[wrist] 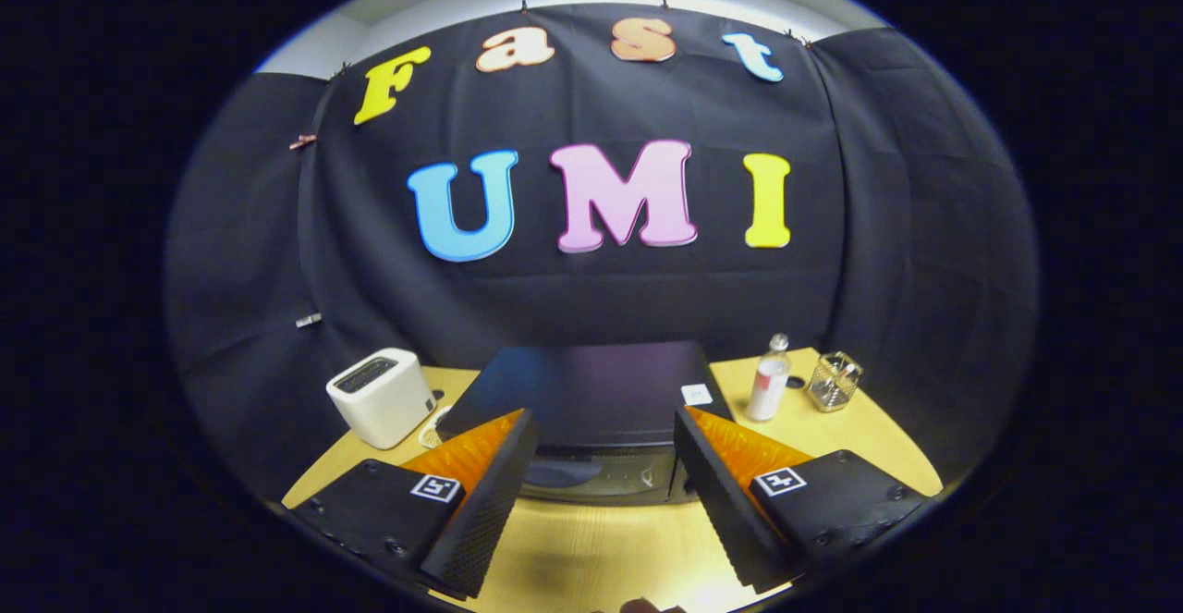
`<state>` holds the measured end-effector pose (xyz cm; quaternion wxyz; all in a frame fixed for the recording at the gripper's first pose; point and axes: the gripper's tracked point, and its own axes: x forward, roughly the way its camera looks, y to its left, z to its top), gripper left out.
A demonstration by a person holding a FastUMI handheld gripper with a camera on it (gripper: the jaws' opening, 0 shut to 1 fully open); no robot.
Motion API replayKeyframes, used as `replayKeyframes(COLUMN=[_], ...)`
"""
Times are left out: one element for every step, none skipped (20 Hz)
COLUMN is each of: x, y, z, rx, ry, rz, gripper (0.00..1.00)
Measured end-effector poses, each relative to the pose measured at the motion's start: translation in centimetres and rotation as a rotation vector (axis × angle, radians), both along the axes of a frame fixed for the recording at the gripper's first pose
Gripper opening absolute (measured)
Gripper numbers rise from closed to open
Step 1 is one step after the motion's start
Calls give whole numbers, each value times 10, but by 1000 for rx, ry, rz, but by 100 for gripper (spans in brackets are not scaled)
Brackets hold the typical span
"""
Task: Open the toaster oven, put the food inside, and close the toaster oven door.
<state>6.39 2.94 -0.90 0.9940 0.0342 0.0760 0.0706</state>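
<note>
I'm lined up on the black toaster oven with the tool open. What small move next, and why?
Probably ease the tool forward and down toward the front of the black toaster oven. Its fingers are spread with nothing between them, the oven sits just beyond them, and its glass door looks shut. I cannot make out the handle from here.

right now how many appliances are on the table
2: the toaster oven just ahead of the open gripper, and a white toaster left of it. More may be hidden.
</note>
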Motion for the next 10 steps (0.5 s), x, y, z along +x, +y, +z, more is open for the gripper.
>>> replayKeyframes(x=[-5, -12, -18, -24, -30, -39, -45, -51, -55, -57], y=[-8, -16, -25, -34, -43, -49, -55, -60, -64, -67], z=[10, 16, 21, 28, 36, 44, 50, 54, 56, 59], rx=[-6, -17, -29, -37, -35, -25, -9, 4, 12, 9], ry=[-20, -37, -52, -73, -94, -118, -134, -148, -154, -164], rz=[-4, -12, -21, -36, -54, -70, -92, -106, -118, -127], gripper=[98, 98, 98, 98, 98, 98, 98, 98, 98, 98])
